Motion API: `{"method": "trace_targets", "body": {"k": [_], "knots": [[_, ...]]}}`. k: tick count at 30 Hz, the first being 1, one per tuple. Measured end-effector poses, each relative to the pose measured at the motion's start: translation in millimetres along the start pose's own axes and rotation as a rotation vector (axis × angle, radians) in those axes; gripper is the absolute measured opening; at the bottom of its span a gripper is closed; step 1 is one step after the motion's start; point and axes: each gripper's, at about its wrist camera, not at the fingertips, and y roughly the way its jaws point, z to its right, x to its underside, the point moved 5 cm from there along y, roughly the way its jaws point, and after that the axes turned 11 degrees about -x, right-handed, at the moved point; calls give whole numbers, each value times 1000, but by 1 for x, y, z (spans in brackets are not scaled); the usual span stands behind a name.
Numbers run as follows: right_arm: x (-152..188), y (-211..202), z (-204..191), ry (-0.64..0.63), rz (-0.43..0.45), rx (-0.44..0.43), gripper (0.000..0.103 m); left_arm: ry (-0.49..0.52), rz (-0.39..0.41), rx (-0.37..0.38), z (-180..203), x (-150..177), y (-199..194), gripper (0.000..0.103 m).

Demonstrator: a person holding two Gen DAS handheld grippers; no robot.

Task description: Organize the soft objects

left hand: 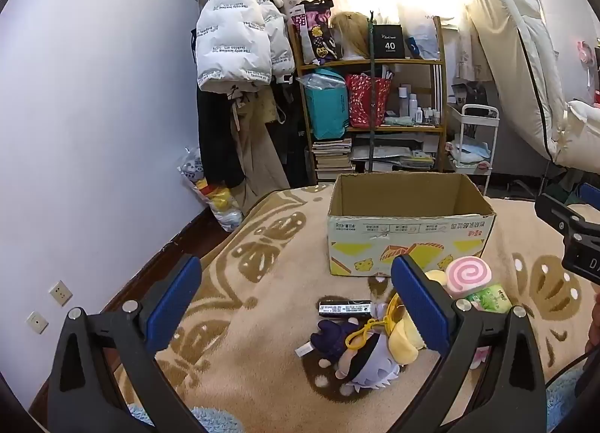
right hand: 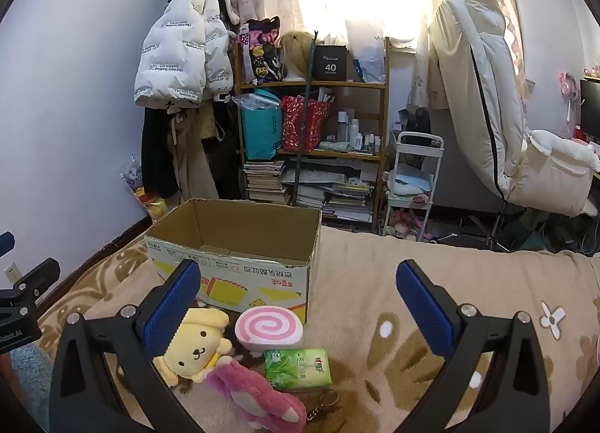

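Note:
An empty open cardboard box (left hand: 410, 230) (right hand: 240, 264) stands on the patterned blanket. In front of it lie soft toys: a purple-haired doll (left hand: 360, 354), a yellow dog plush (right hand: 195, 346) (left hand: 403, 339), a pink swirl cushion (left hand: 470, 275) (right hand: 268, 328), a pink furry toy (right hand: 258, 395) and a green tissue pack (right hand: 298, 367) (left hand: 489, 300). My left gripper (left hand: 296, 305) hovers open above the doll, holding nothing. My right gripper (right hand: 296, 309) hovers open over the swirl cushion and tissue pack, also holding nothing.
A small black rectangular item (left hand: 345, 308) lies by the doll. A keychain (right hand: 322, 405) rests beside the pink toy. Behind the bed stand a wooden shelf (left hand: 375, 95) of bags and books, hanging coats (left hand: 236, 39), a white cart (right hand: 412, 185) and a white chair (right hand: 498, 107).

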Motion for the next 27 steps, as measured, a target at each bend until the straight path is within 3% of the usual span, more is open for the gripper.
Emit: {"method": "trace_targets", "body": {"k": [27], "knots": [[3,0,-5,-2,-5,-10,103,16,-20,-5,3,2,3,100]]}}
